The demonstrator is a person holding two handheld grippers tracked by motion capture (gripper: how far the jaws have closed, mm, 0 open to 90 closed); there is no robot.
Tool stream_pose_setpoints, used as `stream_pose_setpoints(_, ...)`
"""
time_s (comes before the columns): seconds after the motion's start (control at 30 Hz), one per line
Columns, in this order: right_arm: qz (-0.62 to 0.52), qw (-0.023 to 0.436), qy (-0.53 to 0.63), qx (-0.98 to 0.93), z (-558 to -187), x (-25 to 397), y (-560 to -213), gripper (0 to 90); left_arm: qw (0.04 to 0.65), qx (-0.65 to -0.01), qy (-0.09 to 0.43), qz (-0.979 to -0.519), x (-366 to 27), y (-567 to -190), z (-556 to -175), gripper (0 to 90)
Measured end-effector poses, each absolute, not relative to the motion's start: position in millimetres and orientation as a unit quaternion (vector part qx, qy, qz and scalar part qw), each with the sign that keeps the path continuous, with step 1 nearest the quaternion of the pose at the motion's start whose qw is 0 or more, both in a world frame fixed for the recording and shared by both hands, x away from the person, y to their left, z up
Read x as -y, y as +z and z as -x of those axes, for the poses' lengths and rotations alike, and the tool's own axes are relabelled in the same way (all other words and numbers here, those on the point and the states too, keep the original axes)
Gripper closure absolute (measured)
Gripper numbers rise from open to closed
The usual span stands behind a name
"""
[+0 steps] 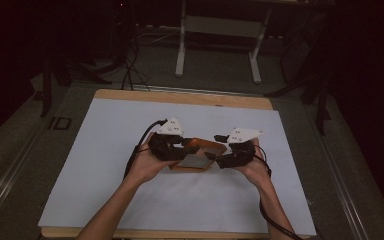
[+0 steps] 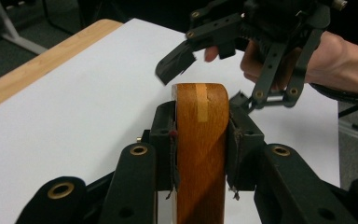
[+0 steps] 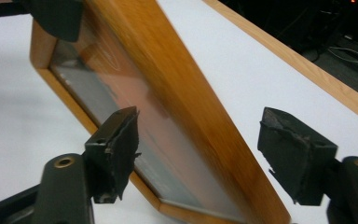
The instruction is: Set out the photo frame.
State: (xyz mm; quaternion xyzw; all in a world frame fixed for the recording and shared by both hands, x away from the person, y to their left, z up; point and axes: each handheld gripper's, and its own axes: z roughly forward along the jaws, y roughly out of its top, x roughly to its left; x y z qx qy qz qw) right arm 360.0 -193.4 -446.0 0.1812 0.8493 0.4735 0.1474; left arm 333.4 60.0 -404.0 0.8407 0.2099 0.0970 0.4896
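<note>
Frame (image 1: 196, 154): orange-brown wood, glass pane, rounded edge; mid-bench on white sheet (image 1: 105, 170), tilted.
Left gripper (image 2: 200, 140): clamped on frame's edge.
Right gripper (image 3: 205, 154): jaws apart, straddling frame.

The wooden frame (image 3: 177, 107) runs off the top and bottom edges of the right gripper view with its glass smeared by blur, while in the high view both tools' tips are too small to tell apart.
</note>
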Motion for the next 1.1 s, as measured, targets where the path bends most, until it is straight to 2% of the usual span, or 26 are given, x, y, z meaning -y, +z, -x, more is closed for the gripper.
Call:
stream_pose_setpoints(0.1,-0.169,0.145,0.467,-0.856,-359.1,190.4,-445.2,27.7,0.492,-0.199,0.095,-0.842,-55.7,-403.0,-335.5,68.8)
stream_pose_setpoints(0.4,-0.157,0.160,0.456,-0.861,-355.3,195.8,-443.1,40.0,0.502,-0.200,0.085,-0.837,-50.3,-402.0,-341.4,66.8)
stream_pose_setpoints(0.9,-0.144,0.157,0.453,-0.866,-350.4,210.1,-439.3,62.4,0.522,-0.220,0.055,-0.822,-54.8,-402.3,-353.3,55.8)
stream_pose_setpoints(1.1,-0.135,0.164,0.444,-0.871,-347.1,211.0,-438.3,64.5,0.528,-0.214,0.060,-0.819,-53.9,-402.6,-353.6,52.7)
